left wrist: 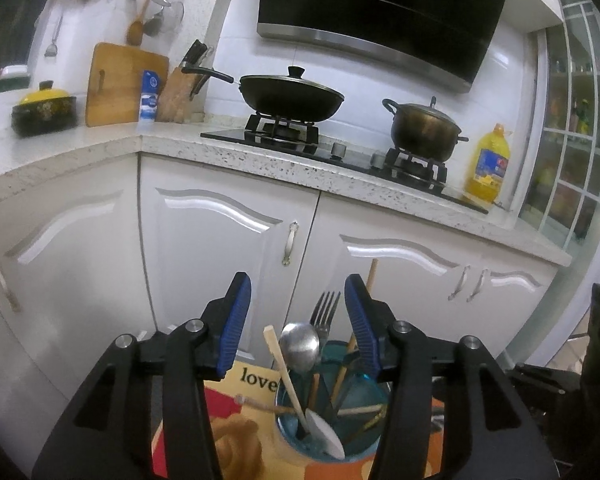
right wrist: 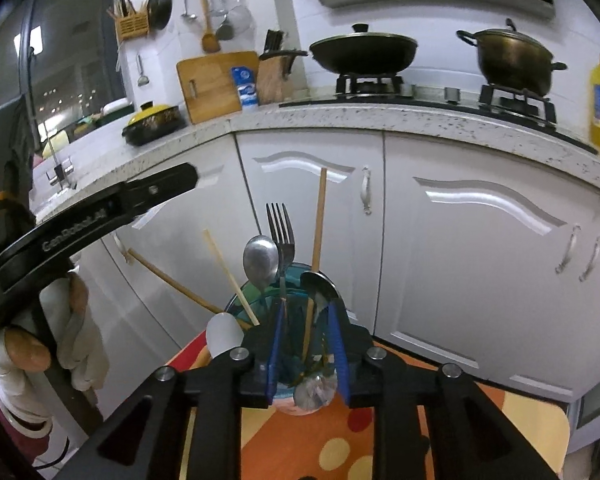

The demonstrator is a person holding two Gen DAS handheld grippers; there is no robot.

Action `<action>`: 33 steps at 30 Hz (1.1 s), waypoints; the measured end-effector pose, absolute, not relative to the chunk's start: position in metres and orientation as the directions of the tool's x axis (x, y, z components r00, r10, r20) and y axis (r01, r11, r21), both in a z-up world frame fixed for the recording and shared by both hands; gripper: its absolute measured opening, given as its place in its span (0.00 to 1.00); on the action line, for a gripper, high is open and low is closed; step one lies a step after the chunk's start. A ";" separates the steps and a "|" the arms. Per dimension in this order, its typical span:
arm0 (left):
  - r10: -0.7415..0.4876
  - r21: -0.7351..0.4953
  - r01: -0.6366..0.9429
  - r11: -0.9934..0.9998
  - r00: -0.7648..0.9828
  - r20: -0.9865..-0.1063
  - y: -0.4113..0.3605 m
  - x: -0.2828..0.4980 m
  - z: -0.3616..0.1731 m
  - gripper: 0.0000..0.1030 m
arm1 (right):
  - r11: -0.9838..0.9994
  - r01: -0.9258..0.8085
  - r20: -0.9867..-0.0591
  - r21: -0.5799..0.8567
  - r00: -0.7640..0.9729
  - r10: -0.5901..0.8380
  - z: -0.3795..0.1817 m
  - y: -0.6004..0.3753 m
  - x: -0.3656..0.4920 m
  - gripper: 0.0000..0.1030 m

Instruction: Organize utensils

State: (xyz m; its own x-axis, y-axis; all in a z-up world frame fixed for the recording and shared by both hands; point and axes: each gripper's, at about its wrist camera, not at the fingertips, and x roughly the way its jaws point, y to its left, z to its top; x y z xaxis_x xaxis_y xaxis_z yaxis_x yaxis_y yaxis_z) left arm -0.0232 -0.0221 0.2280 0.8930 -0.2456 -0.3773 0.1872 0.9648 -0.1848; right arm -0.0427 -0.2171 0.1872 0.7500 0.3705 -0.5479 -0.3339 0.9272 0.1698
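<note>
The left gripper has its blue fingers wide apart, with nothing held between them. The right gripper has its fingers a little apart, gripping nothing. Both hang over the blue cup. In the cup stand a fork, a metal spoon, a white spoon and chopsticks. The cup sits on a bright mat.
</note>
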 end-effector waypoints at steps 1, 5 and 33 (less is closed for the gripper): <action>-0.242 -0.181 0.185 0.966 0.893 -0.380 -0.022 -0.027 0.229 0.48 | 0.928 -0.331 -0.546 0.171 0.752 0.369 0.188 -0.218 -0.046 0.23; -0.217 -0.156 0.166 0.974 0.886 -0.410 -0.025 -0.043 0.230 0.49 | 0.935 -0.311 -0.552 0.173 0.756 0.353 0.190 -0.220 -0.056 0.28; -0.135 -0.067 0.117 0.991 0.850 -0.509 -0.039 -0.110 0.210 0.49 | 0.965 -0.191 -0.602 0.179 0.754 0.261 0.181 -0.219 -0.109 0.38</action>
